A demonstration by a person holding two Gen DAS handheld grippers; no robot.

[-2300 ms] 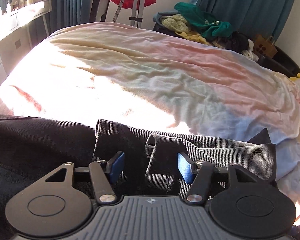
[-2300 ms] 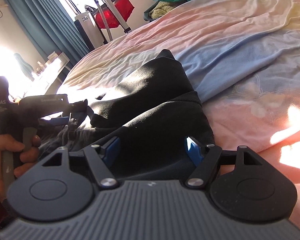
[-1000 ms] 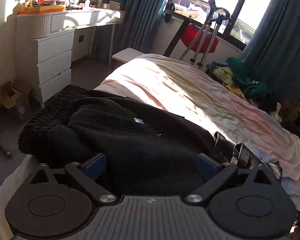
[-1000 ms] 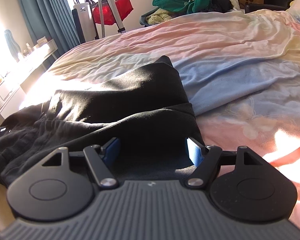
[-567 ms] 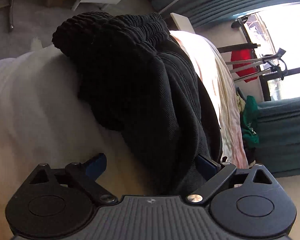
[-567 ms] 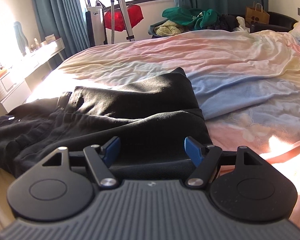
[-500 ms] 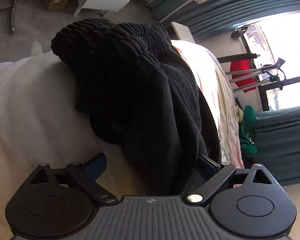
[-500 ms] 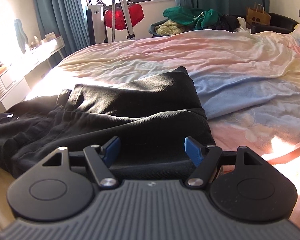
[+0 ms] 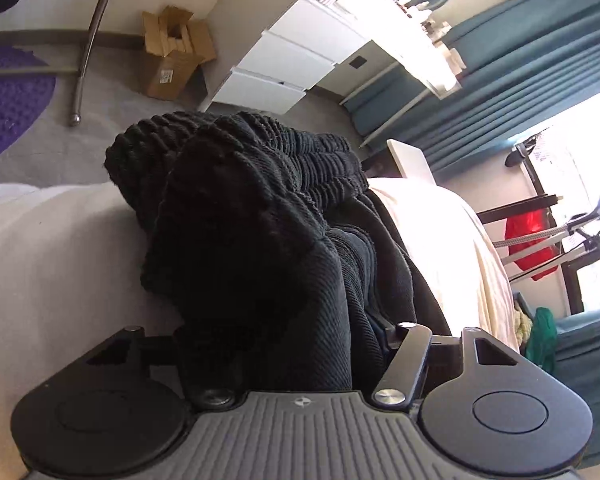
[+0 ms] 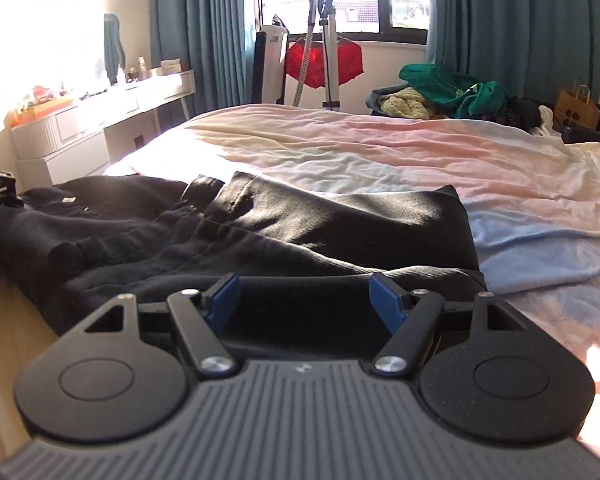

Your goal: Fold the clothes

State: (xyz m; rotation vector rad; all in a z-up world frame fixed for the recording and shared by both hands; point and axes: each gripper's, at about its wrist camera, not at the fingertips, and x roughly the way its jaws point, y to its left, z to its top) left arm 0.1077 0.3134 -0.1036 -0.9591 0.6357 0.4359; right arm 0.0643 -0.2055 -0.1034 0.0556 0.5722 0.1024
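Observation:
Black trousers lie folded lengthwise across the near edge of the bed. Their ribbed elastic waistband bunches at the bed's corner in the left wrist view. My left gripper is rolled onto its side and its jaws have closed in on the waistband end of the trousers; the fabric hides both pads. My right gripper is open and hovers just above the trousers' leg end, holding nothing.
A white dresser and a cardboard box stand on the floor past the bed corner. A clothes pile, a red garment on a stand and a paper bag lie beyond the bed's far side.
My left gripper has pushed forward over the waistband end and its jaws have narrowed onto the fabric. My right gripper has risen slightly and stays open.

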